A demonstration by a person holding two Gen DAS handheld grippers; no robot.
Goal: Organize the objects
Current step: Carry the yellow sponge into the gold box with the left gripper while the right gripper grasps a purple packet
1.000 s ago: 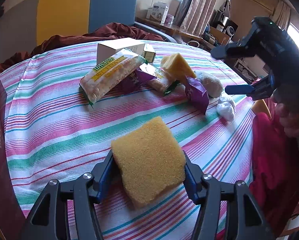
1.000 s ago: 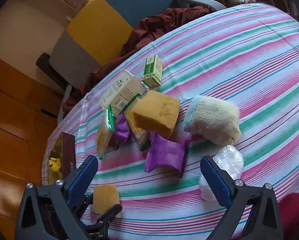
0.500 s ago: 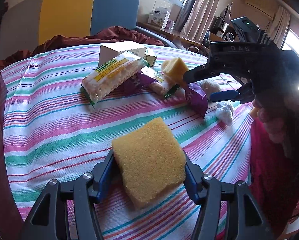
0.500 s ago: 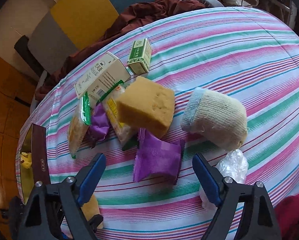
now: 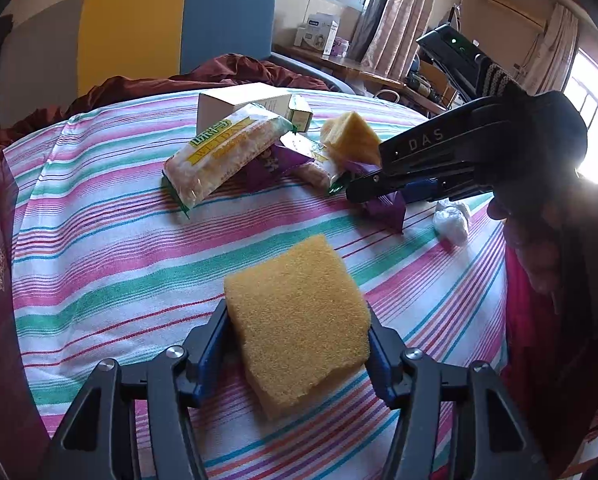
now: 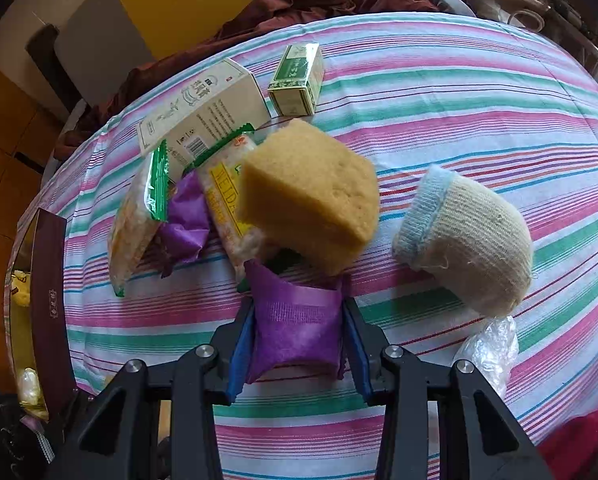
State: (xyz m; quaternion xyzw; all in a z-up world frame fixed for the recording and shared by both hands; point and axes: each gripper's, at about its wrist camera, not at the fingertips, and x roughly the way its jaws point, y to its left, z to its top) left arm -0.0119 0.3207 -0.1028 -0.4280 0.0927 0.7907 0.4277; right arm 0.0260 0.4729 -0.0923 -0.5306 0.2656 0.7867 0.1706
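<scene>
Flat yellow foam sponge (image 5: 297, 320): clamped in left hand-held gripper (image 5: 298, 338) over the striped table (image 5: 99, 240), apparently for sorting. Purple foil packet (image 6: 297, 328): enclosed by closing right hand-held gripper (image 6: 297, 344), pads touching its sides, beside the pile.

Round table under striped cloth (image 6: 459, 92). Far side: white carton (image 6: 203, 108), small green box (image 6: 297, 80) just right of it. Centre: snack packets (image 6: 139, 216) heaped with a purple packet (image 6: 185, 220). Right: knitted sock bundle (image 6: 471, 236); crumpled plastic (image 6: 489, 350) near it.
</scene>
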